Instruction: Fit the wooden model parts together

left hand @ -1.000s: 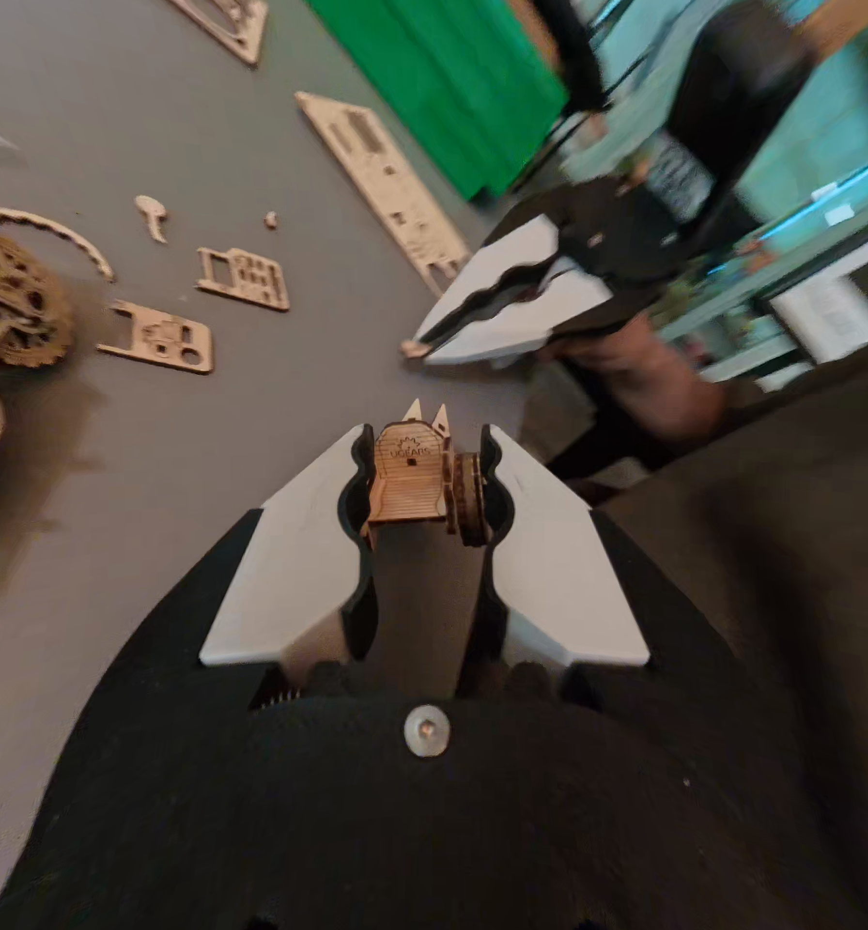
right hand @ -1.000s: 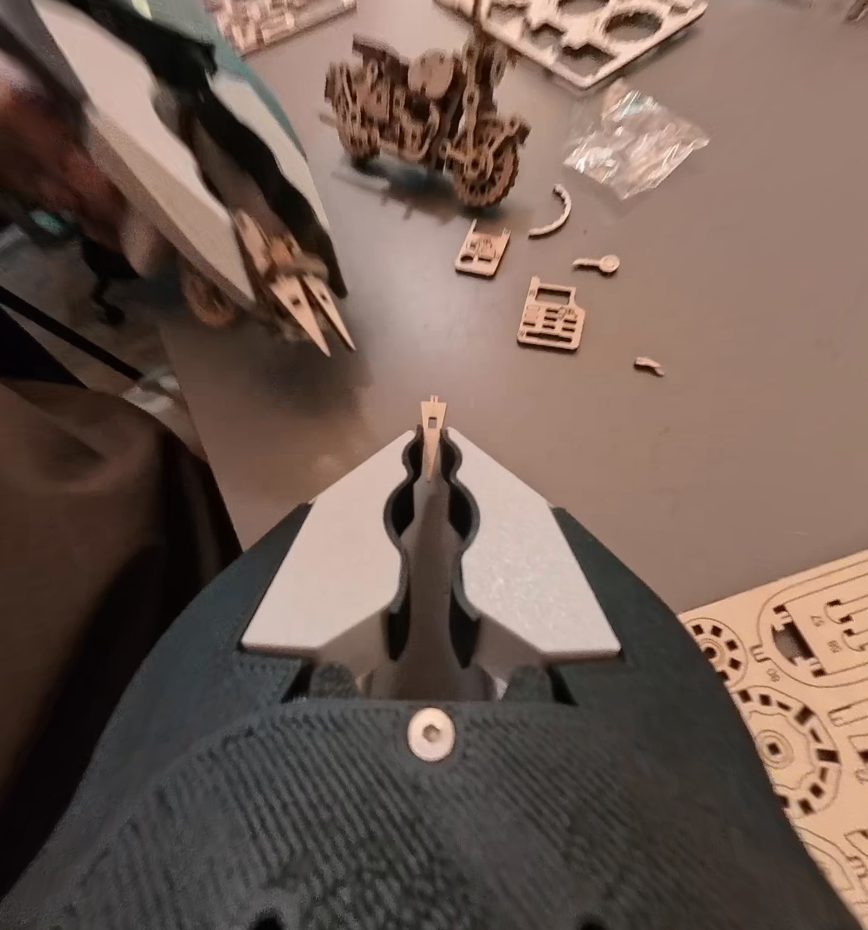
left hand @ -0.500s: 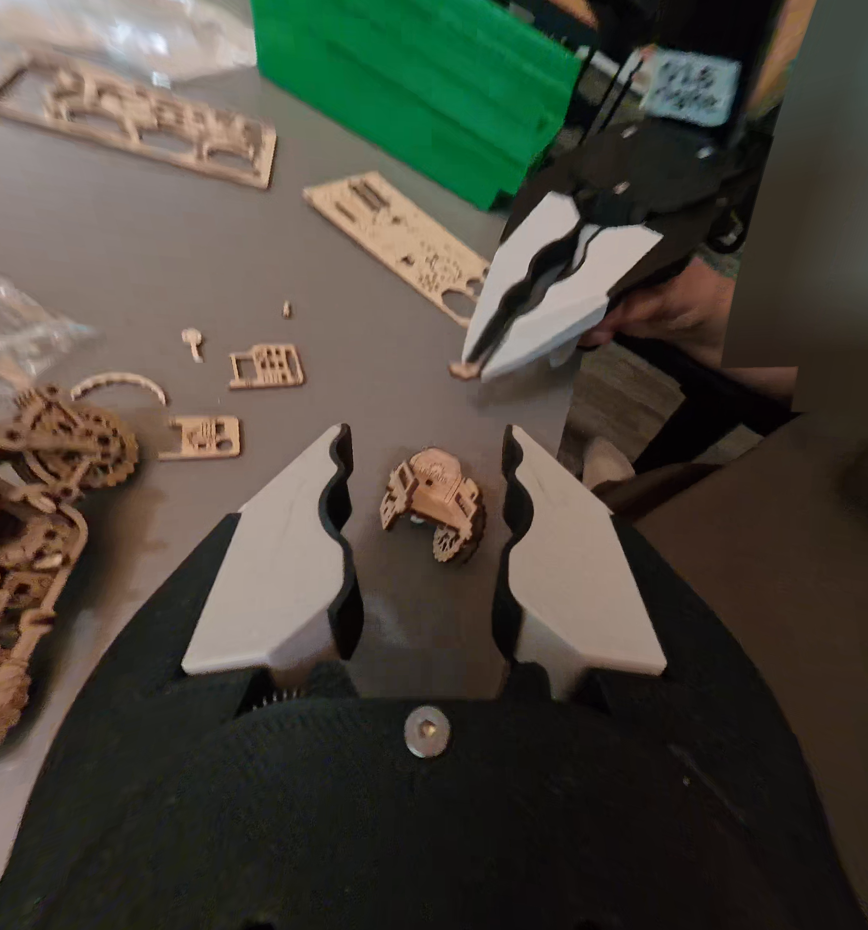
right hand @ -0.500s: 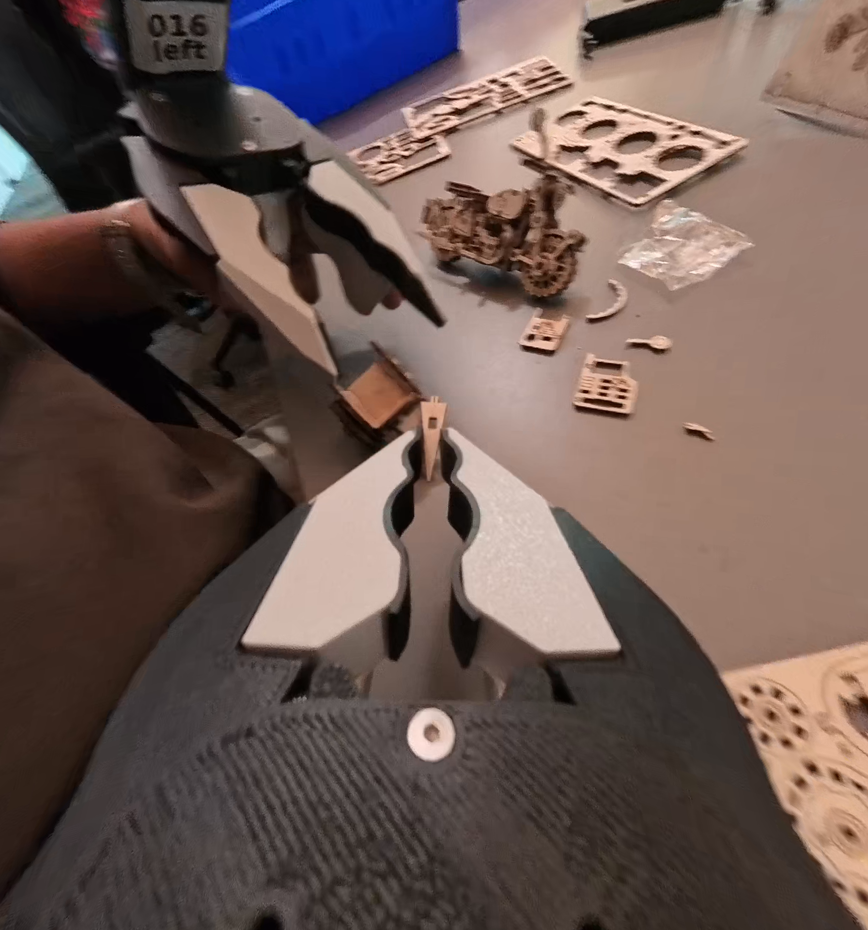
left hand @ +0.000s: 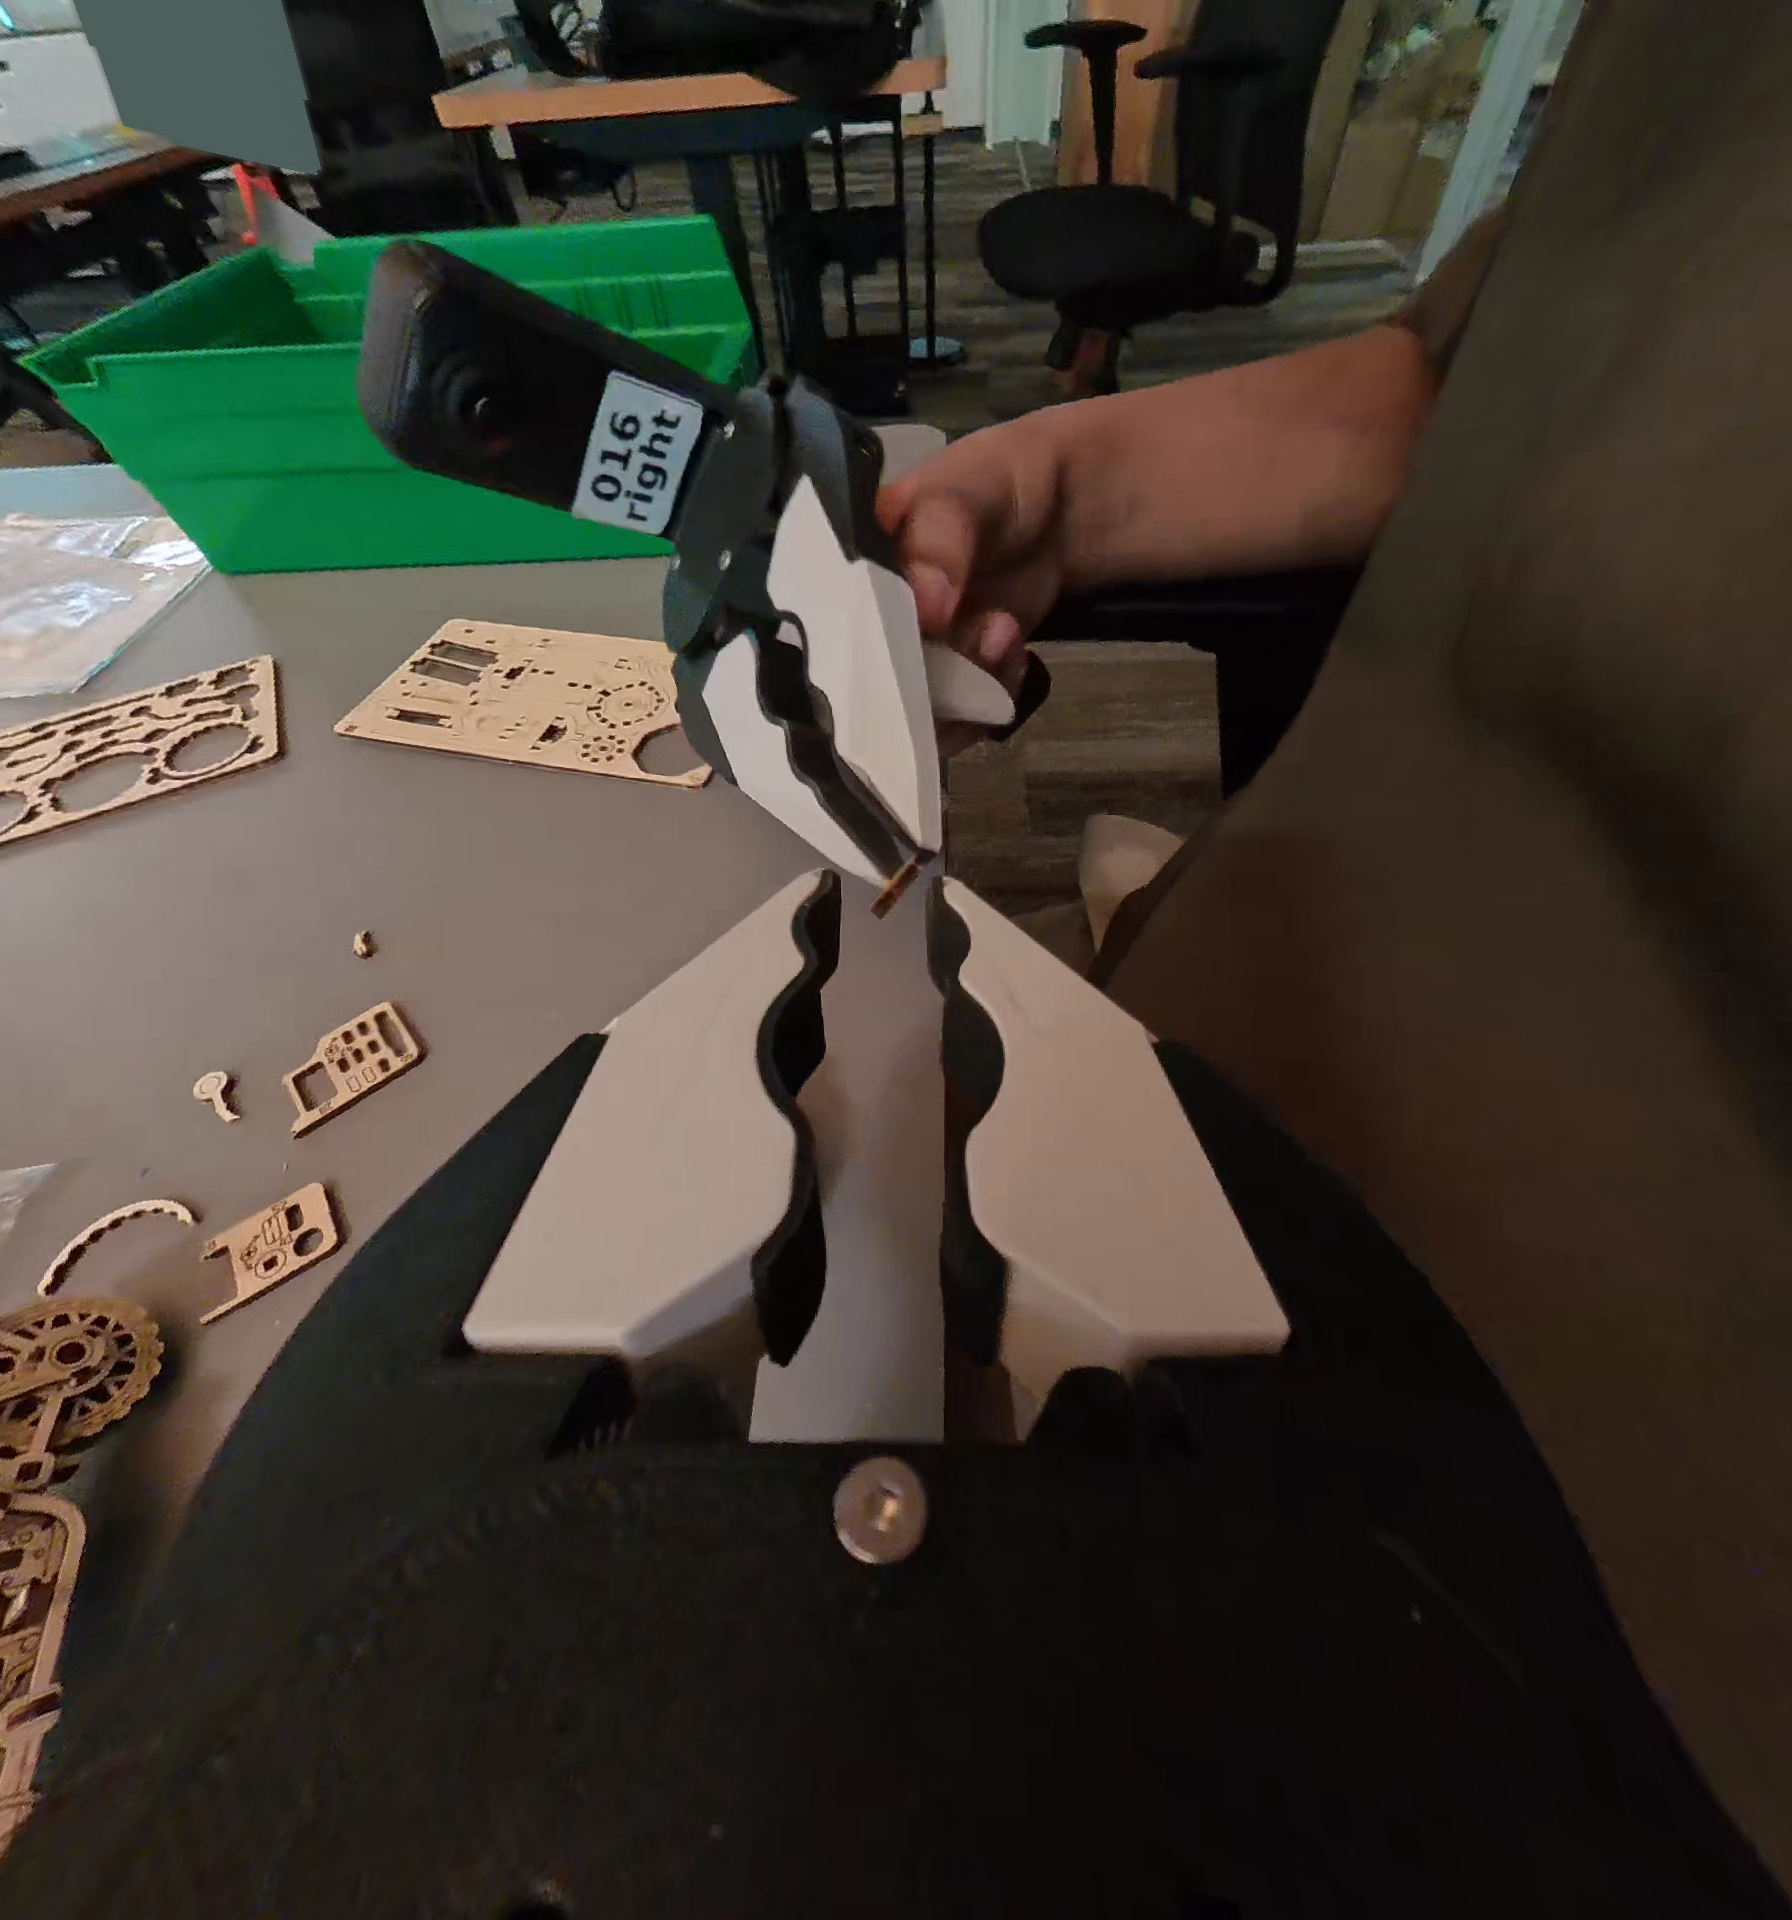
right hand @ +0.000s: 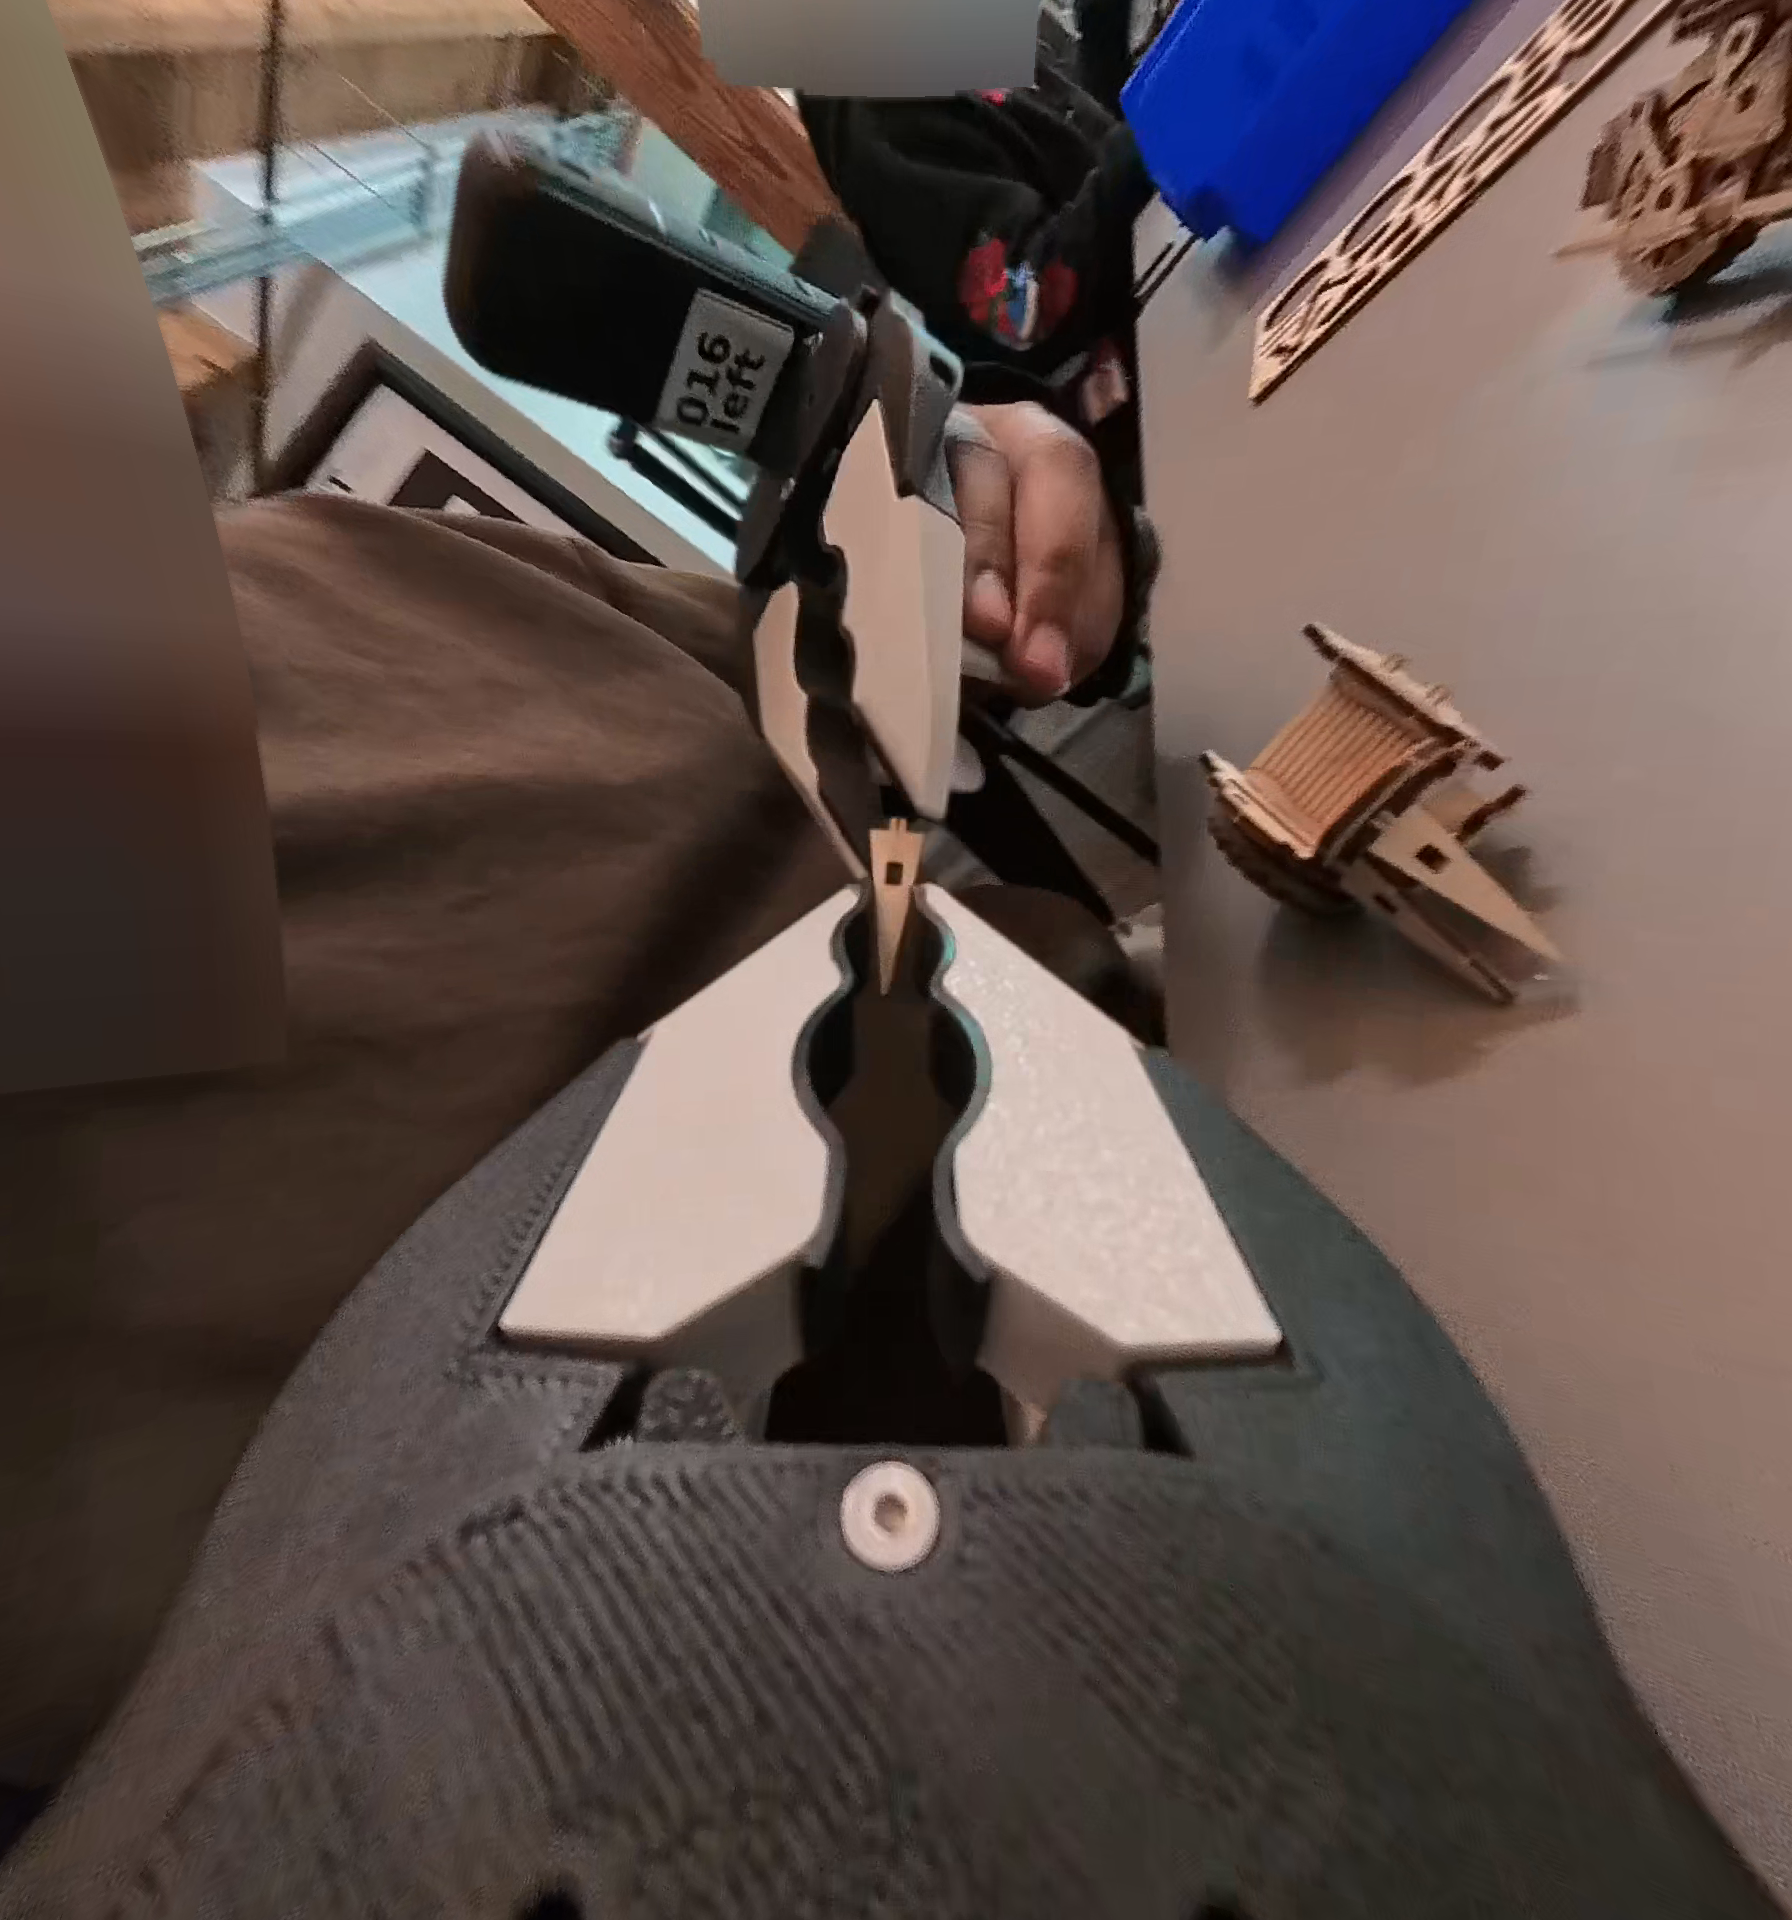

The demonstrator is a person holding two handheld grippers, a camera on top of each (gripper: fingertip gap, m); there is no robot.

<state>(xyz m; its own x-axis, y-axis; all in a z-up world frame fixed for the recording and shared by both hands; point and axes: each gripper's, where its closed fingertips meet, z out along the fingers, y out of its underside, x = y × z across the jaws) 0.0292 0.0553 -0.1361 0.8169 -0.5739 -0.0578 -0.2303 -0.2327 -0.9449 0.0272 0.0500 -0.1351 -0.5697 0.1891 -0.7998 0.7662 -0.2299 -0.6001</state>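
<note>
My right gripper (right hand: pixel 892 912) is shut on a small pointed wooden piece (right hand: pixel 894 868), whose top sticks out past the tips. My left gripper (left hand: pixel 884 896) is open a narrow gap and empty. The two grippers meet tip to tip in the air off the table's near edge. In the left wrist view the right gripper (left hand: pixel 907 857) comes down from above, and the wooden piece (left hand: pixel 890 891) hangs between my left fingertips. I cannot tell if they touch it. In the right wrist view the left gripper (right hand: pixel 897 821) points down at the piece. A small wooden sub-assembly (right hand: pixel 1359 810) lies on the grey table (right hand: pixel 1494 1299).
On the table (left hand: pixel 518 883) lie cut-out wooden sheets (left hand: pixel 528 696), loose small parts (left hand: pixel 352 1065), a built wooden motorcycle (left hand: pixel 30 1371) and a plastic bag (left hand: pixel 30 603). A green bin (left hand: pixel 404 416) stands at the back and a blue bin (right hand: pixel 1266 125) farther off. The person's brown clothing is close by. My left and right fingertips are right by each other. From either gripper's tips it is about 20 cm to the built wooden motorcycle (left hand: pixel 30 1371).
My left gripper opened and let the sub-assembly down onto the table. It then lifted, narrowed, and came tip to tip with the right gripper, which still holds the small piece.
</note>
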